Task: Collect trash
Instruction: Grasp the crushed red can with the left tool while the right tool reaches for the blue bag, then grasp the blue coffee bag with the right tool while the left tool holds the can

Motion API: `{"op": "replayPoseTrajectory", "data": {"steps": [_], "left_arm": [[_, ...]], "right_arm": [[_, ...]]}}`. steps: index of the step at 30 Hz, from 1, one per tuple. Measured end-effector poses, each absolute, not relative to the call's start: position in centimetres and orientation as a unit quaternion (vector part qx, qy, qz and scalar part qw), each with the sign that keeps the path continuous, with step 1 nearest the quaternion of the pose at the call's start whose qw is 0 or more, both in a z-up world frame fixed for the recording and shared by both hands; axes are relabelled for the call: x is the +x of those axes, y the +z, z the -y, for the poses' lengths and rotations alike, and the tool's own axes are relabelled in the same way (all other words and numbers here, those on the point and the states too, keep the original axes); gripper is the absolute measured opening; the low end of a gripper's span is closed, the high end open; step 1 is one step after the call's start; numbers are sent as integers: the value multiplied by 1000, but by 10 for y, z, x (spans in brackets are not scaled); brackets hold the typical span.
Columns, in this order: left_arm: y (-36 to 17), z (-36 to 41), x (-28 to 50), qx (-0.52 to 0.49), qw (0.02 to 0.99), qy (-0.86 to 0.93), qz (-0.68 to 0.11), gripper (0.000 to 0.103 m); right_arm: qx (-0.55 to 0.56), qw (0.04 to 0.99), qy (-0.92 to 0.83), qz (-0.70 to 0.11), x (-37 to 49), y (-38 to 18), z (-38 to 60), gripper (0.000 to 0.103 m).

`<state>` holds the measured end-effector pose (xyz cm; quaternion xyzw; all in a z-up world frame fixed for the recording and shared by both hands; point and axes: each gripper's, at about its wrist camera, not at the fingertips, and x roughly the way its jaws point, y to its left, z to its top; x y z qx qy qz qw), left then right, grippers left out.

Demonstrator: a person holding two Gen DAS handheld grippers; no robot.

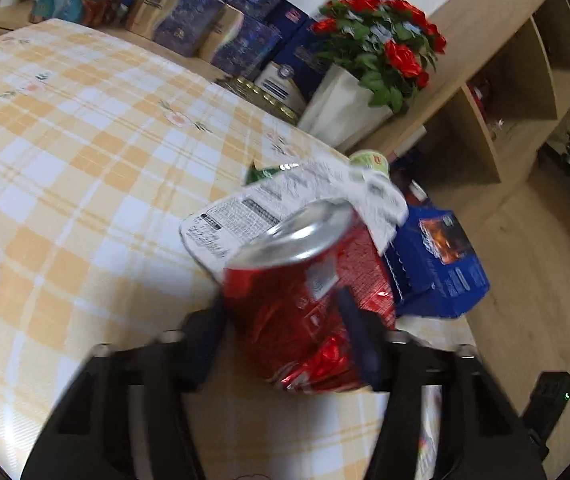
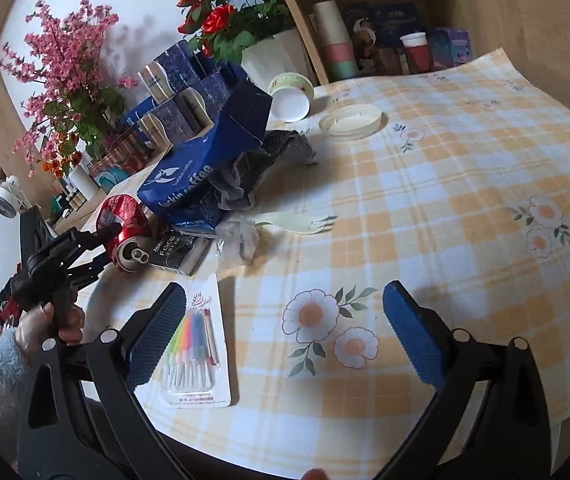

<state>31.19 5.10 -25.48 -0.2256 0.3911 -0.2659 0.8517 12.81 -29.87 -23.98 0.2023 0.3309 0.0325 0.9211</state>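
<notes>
— Nearest to the right camera, what do you see?

— Right gripper [image 2: 285,336] is nearest, with its two blue pads wide apart and nothing between them. It hangs over the table [image 2: 465,208], which has a yellow and white checked cloth with flowers.

— And the biggest things on the table?

— First the blue Luckin Coffee paper bag [image 2: 205,160], lying on its side at the far left of the cloth. Grey crumpled plastic [image 2: 257,168] comes out of its mouth. Behind it stands a white pot of red roses [image 2: 229,12].

— What is smaller than that?

— A pack of coloured candles [image 2: 193,344] lies flat just beside the left pad of the right gripper. Then a round transparent lid [image 2: 351,120] and a paper cup [image 2: 291,94] on its side, both far back. A pale plastic fork [image 2: 301,222] lies near the bag.

— Where is the can?

— The red dented soda can [image 1: 301,300] is clamped between the fingers of the left gripper [image 1: 285,332], at the left edge of the table. From the right camera I see its opened top [image 2: 133,254] turned toward me. It touches a dark small box [image 2: 177,252]. I cannot tell if the can rests on the cloth or is lifted.

— And behind it?

— A white printed wrapper [image 1: 285,204] and a blue box [image 1: 445,264], just beside the can.
</notes>
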Motion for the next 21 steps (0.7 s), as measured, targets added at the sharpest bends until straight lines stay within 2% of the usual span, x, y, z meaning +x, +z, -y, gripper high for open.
{"op": "replayPoseTrajectory", "data": {"steps": [2,5,10,16,21], "left_arm": [[-245,-50,308,-216,856,-266,-387,24],[-222,-51,297,-199,869,-264,-368,13],[-179,-51,263,-139,901,-248,-327,12],[-160,-54,242,-102,916,-218,-322,12],[-162,-66,236,-130,915,-196,-328,11]], "right_arm": [[214,917,34,-336,131,-241,300,97],[223,915,35,-334,133,-240,303,97],[220,916,30,-333,142,-233,305,97],[205,927,26,-313,172,-211,304,97],[317,895,52,-310,212,-217,305,97]]}}
